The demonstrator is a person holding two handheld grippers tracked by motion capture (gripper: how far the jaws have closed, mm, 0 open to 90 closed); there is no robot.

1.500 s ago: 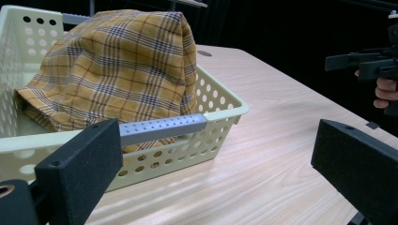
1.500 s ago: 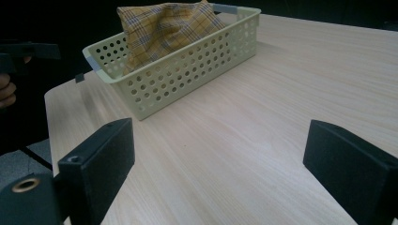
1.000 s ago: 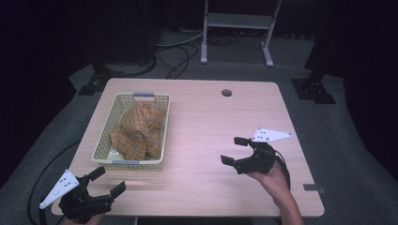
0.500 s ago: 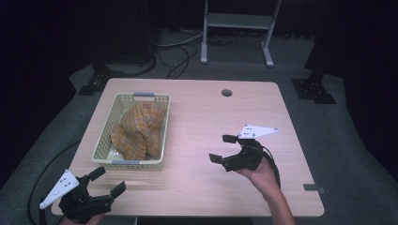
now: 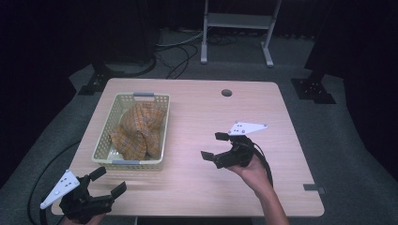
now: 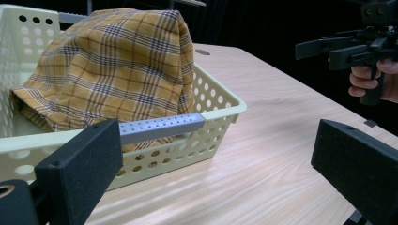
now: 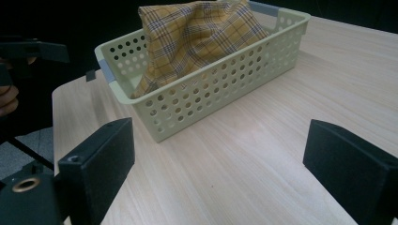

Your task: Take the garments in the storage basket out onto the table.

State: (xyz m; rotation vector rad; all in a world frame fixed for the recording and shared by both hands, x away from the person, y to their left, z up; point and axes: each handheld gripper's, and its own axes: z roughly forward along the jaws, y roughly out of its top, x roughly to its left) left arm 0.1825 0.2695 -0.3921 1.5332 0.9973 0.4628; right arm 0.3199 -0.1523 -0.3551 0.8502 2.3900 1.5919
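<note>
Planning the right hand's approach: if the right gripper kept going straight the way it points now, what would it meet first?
Most likely the long perforated side wall of the basket, since the open right gripper faces it across bare table; exact height is unclear.

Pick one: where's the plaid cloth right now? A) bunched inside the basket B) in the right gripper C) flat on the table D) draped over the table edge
A: the plaid cloth sits bunched inside the basket, with both grippers open and apart from it.

A mustard-yellow cloth (image 5: 139, 129) checked with dark and white lines is seen in a pale yellow-green perforated basket (image 5: 105, 143) fitted with grey handles; the worktop (image 5: 197, 108) beneath is light wood-grained.
</note>
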